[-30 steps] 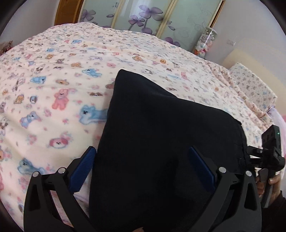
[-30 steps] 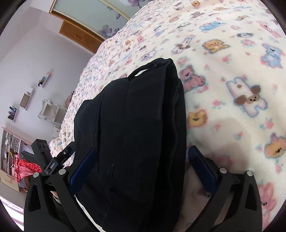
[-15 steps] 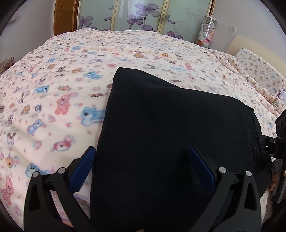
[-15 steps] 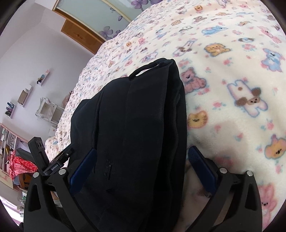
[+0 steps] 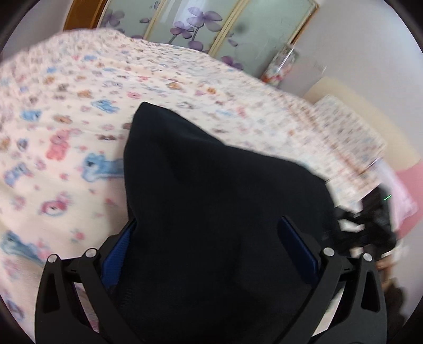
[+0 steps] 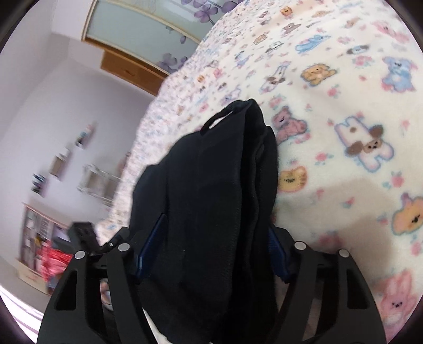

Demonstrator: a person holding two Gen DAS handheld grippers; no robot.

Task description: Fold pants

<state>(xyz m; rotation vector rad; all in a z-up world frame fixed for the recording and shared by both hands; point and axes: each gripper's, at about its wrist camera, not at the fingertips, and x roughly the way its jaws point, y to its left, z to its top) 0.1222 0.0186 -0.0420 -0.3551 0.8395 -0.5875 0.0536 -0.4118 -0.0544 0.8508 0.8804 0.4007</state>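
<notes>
Nearest the right wrist camera, the right gripper [image 6: 211,246] had just been closing: half a second before its blue pads stood wide of the bundle, and now they sat in against both flanks of the folded black pants [image 6: 216,201]. The left pad lay on the cloth; the right one was half hidden behind the stacked edge, so whether the squeeze was yet firm could not be told for sure, but it read as a grip on the thick folded stack.

In the left wrist view the left gripper [image 5: 211,251] kept its jaws spread as wide as a second earlier, its pads at either flank of the same garment, the cloth bulging up between them and covering most of the left pad. It had not clamped.

The pants [image 5: 211,201] lay as a compact multi-layer bundle at the near edge of the bed [image 5: 66,185], on the cartoon-print blanket [image 6: 343,132], a hanging loop showing at their far end. Both views were blurred, and the room behind had tilted against the earlier frames, so both hands had been turning.

Beyond, the blanket ran back to the flowered sliding doors [image 5: 201,23] and a pillow [image 5: 349,127] at the far right corner.

Judging by this, folding was all but finished; the closing right jaws suggested a lift or a last tidy of the stack.
</notes>
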